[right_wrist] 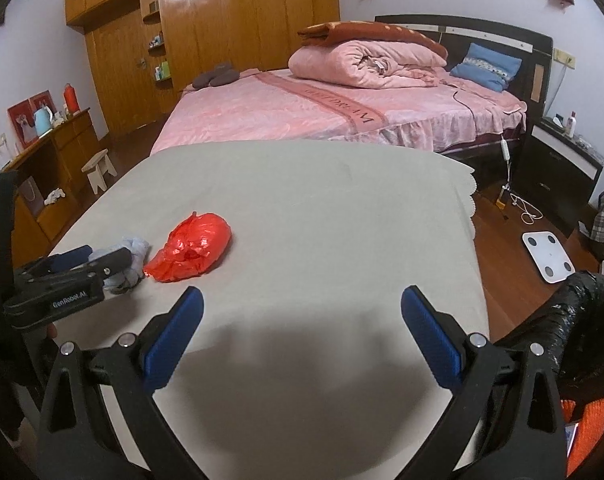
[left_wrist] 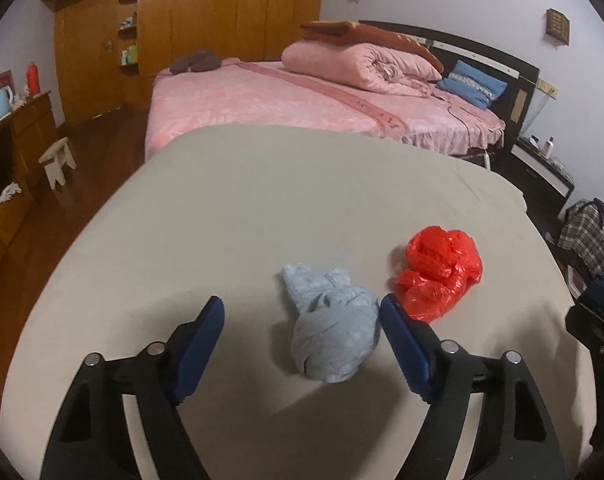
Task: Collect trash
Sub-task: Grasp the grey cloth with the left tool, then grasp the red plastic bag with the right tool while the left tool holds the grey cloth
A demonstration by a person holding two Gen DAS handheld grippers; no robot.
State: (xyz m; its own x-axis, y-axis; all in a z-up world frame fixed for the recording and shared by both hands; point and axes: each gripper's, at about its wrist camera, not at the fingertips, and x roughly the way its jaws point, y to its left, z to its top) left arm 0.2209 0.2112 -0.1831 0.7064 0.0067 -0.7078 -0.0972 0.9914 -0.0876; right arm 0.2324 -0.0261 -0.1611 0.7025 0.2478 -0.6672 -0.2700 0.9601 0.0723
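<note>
A table (left_wrist: 230, 200) under a beige cloth is filling the lower half of both views, with a pink bed (left_wrist: 262, 100) lying behind it in the upper centre. A black bag (right_wrist: 582, 308) is showing at the right edge of the right wrist view; it is probably the bin liner. A crumpled red plastic bag (left_wrist: 438, 272) is resting right of centre on the cloth, just beside a wadded pale blue cloth (left_wrist: 334, 332) in the lower centre. The left gripper (left_wrist: 302, 316) is straddling the blue wad, jaws apart, the right pad touching it and the left pad clear. The right gripper (right_wrist: 302, 320) is hanging open over bare cloth, holding nothing. Risk: an off-centre closure could be pushing the wad sideways into the red bag, or pinching the tablecloth along with it.
</note>
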